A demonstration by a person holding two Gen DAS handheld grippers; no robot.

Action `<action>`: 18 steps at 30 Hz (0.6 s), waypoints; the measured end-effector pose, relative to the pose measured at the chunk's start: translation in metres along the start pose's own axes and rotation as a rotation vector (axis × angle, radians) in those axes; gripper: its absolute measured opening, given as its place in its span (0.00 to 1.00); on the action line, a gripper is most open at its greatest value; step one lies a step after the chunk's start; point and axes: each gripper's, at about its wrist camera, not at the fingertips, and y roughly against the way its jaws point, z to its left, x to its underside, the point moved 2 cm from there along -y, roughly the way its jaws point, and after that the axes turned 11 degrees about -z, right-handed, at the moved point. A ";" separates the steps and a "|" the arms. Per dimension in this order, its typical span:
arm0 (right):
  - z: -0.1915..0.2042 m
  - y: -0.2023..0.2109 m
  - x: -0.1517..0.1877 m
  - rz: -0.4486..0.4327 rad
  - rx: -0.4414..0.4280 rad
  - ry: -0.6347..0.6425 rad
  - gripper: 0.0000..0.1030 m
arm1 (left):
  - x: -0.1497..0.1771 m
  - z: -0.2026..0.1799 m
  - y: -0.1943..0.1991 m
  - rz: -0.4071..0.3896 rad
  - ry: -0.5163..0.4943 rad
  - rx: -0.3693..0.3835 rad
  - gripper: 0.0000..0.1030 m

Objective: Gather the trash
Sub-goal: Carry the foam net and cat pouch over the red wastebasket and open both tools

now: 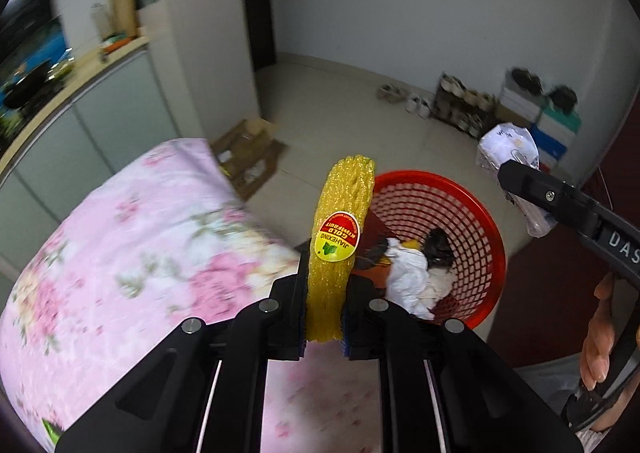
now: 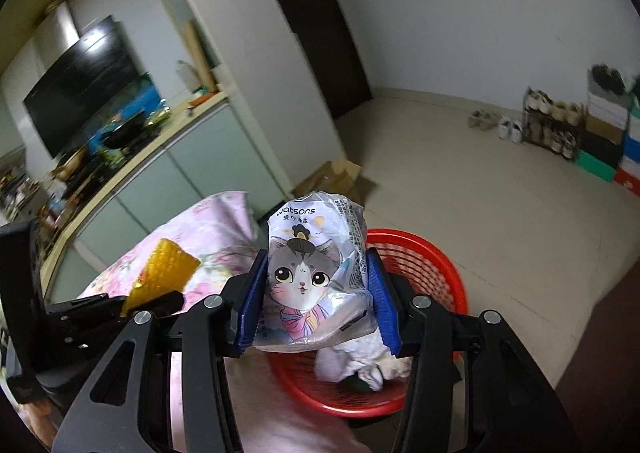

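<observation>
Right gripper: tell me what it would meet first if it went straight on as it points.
Probably the red basket: beyond the tissue packet it holds, the right gripper points over the rim toward the floor; depth is unclear.

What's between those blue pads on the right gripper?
A crinkled plastic wrapper printed with a cartoon cat, pinched by the right gripper, in the right wrist view.

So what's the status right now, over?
Left gripper shut on yellow foam net. Right gripper shut on tissue wrapper. Red basket just ahead, path open.
</observation>
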 end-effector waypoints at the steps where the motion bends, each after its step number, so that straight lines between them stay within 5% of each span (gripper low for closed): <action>1: -0.008 -0.003 0.001 0.006 0.015 -0.015 0.45 | -0.001 -0.005 -0.007 0.013 -0.008 0.010 0.11; 5: -0.026 -0.013 0.009 0.043 0.043 -0.073 0.45 | 0.000 -0.024 -0.038 0.079 -0.050 0.069 0.11; 14: -0.054 -0.041 0.025 0.143 0.042 -0.196 0.49 | 0.005 -0.043 -0.083 0.154 -0.079 0.079 0.14; 16: -0.056 -0.043 0.025 0.154 0.032 -0.219 0.56 | 0.004 -0.045 -0.087 0.158 -0.073 0.094 0.22; 18: -0.057 -0.042 0.025 0.154 0.028 -0.237 0.62 | 0.004 -0.047 -0.088 0.144 -0.061 0.115 0.47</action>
